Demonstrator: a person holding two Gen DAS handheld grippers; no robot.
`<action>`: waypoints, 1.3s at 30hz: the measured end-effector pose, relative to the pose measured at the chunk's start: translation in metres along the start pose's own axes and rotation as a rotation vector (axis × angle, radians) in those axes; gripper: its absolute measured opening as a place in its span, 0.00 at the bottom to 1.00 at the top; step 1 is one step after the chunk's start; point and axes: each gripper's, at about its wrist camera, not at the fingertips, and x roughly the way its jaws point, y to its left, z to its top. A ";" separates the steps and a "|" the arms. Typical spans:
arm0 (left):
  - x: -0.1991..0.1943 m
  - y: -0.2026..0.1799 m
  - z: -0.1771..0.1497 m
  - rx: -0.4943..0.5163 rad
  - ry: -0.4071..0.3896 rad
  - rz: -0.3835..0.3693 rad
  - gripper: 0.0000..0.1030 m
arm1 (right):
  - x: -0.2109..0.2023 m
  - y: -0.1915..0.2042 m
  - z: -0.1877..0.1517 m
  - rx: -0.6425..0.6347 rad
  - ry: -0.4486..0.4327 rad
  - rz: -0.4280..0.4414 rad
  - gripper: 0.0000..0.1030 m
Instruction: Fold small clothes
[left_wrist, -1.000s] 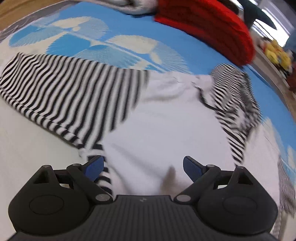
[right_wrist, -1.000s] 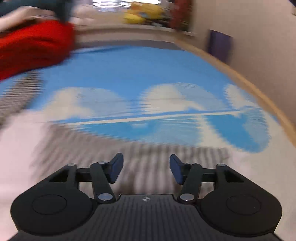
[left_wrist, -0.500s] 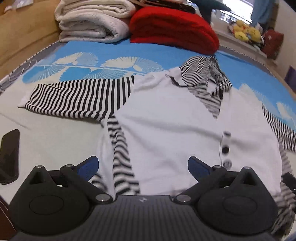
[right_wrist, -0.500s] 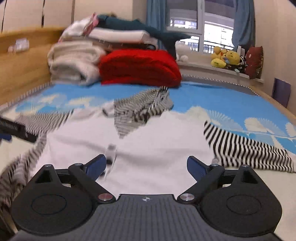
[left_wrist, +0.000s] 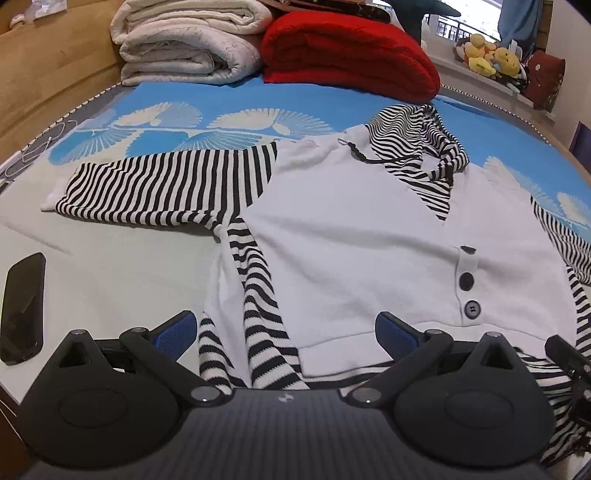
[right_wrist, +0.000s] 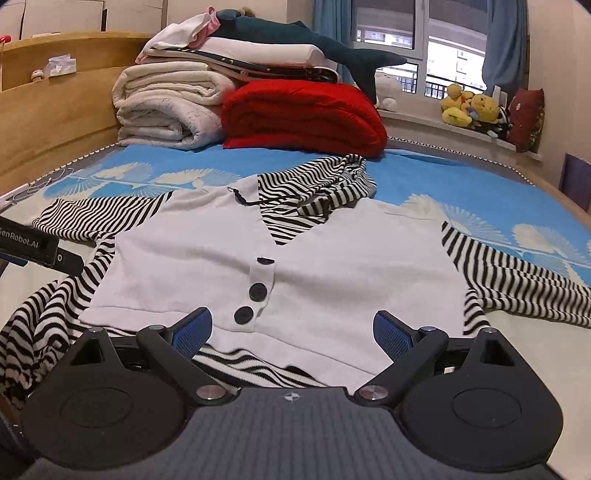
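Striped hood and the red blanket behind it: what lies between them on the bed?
Only bare blue bedsheet. In the right wrist view a strip of it separates the striped hood from the red blanket; nothing sits there.

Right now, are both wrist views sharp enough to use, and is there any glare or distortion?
Left wrist view: sharp, the sweater and its buttons crisp; fisheye bends the bed edges. Right wrist view: equally sharp; the window is bright but not blown out, and the corners vignette dark.
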 end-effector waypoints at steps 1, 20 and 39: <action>0.002 0.001 0.000 0.002 0.002 0.004 1.00 | 0.002 0.000 0.001 0.000 -0.002 0.004 0.92; 0.026 0.000 0.002 -0.009 0.100 -0.021 1.00 | 0.018 0.000 -0.003 -0.013 0.067 0.014 0.92; 0.039 -0.003 0.002 -0.001 0.155 -0.006 1.00 | 0.026 -0.004 -0.004 -0.012 0.093 0.007 0.92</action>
